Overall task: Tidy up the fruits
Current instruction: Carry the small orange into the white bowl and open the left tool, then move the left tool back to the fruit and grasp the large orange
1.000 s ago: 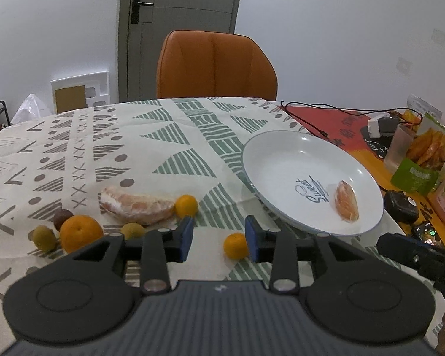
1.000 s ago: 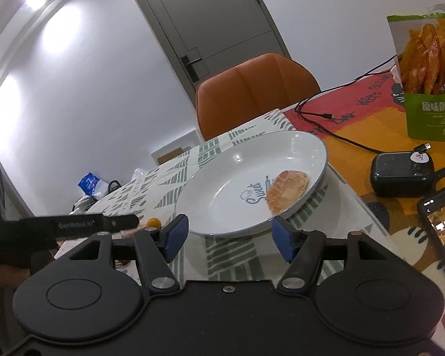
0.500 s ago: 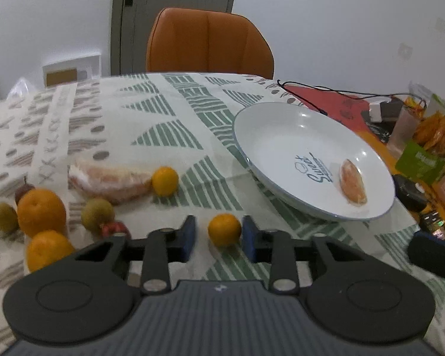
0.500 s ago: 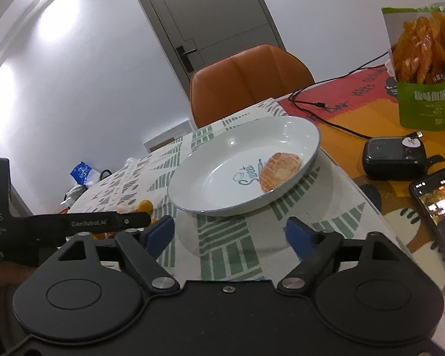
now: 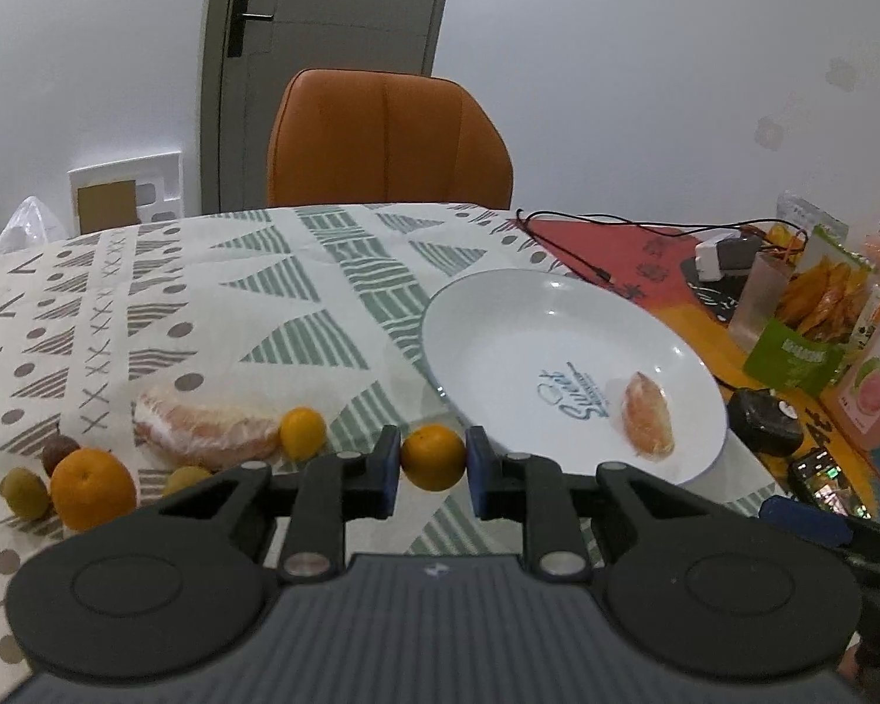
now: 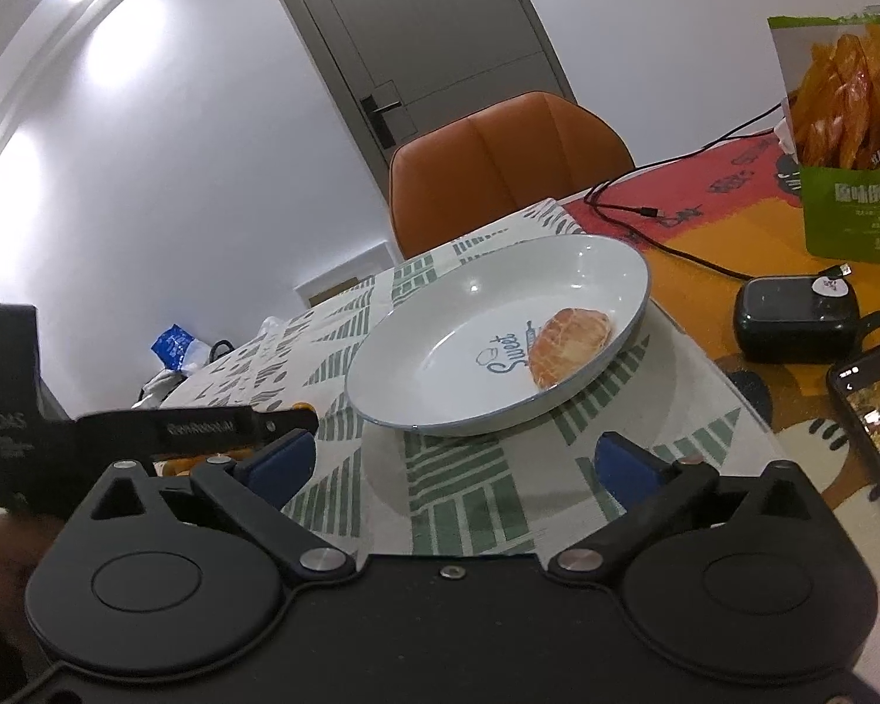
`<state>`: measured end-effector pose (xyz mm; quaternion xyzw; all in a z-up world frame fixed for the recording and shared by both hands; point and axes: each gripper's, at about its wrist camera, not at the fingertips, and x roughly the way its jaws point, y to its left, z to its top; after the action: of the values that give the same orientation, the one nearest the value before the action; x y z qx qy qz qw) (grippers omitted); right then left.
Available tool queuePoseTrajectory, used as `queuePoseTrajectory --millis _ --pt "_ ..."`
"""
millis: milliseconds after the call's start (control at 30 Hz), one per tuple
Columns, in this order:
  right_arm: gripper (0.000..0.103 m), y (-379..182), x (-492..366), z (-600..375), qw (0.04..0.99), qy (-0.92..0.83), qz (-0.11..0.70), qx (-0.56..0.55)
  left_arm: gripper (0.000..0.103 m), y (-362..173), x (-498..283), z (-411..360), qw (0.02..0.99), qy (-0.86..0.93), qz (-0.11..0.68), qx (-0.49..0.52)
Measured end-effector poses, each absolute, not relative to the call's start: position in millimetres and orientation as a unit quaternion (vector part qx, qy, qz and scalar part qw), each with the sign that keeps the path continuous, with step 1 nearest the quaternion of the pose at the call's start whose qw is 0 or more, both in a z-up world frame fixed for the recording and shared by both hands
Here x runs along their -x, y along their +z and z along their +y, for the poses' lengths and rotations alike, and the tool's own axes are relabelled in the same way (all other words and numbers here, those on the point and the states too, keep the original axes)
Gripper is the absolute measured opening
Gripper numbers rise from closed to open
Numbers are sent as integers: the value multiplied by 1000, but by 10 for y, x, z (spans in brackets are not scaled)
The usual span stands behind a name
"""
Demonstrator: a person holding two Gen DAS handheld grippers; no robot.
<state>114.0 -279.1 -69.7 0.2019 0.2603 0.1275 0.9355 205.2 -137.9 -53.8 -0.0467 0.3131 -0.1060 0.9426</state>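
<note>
**Orange mandarin caught between my left pads**

Blue pads of my left gripper (image 5: 432, 471) press both sides of a small mandarin (image 5: 433, 456), closed tight on it just beside the near-left rim of the white plate (image 5: 498, 317). A peeled pomelo segment (image 5: 650, 423) lies inside the plate toward its right edge. Left of the plate, on the patterned tablecloth (image 5: 146, 305), sit a wrapped pomelo piece (image 5: 202, 426), a kumquat (image 5: 303, 432) and a bigger orange (image 5: 92, 488). My right gripper (image 6: 450, 466) has just been opening; its jaws gape wide and empty before the plate.

My table wears a white cloth with green triangles (image 5: 299, 287), and on it sit a round white plate (image 5: 498, 317), small orange fruits (image 5: 92, 487) and a peeled pink fruit piece (image 5: 205, 434).
</note>
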Motion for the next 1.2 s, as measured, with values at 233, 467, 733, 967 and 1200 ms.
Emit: queuePoseTrajectory --millis 233,467,733,967,1200 --pt "103 -671 -1117 -2847 938 120 252 -207 22 -506 -2099 -1456 943 -115 309 43" --pt "103 -666 -1154 -2944 937 110 253 -212 22 -459 -2203 -1587 941 -132 308 46" --pt "103 -633 -1231 -2990 940 110 247 -209 26 -394 -2245 -1654 941 -146 301 55" --pt "103 -653 -1287 -2975 937 115 251 -213 26 -419 -2218 -1478 942 -118 310 55" --pt "103 -661 -1289 -2892 936 121 256 -211 49 -352 -2108 -1248 948 -87 301 54"
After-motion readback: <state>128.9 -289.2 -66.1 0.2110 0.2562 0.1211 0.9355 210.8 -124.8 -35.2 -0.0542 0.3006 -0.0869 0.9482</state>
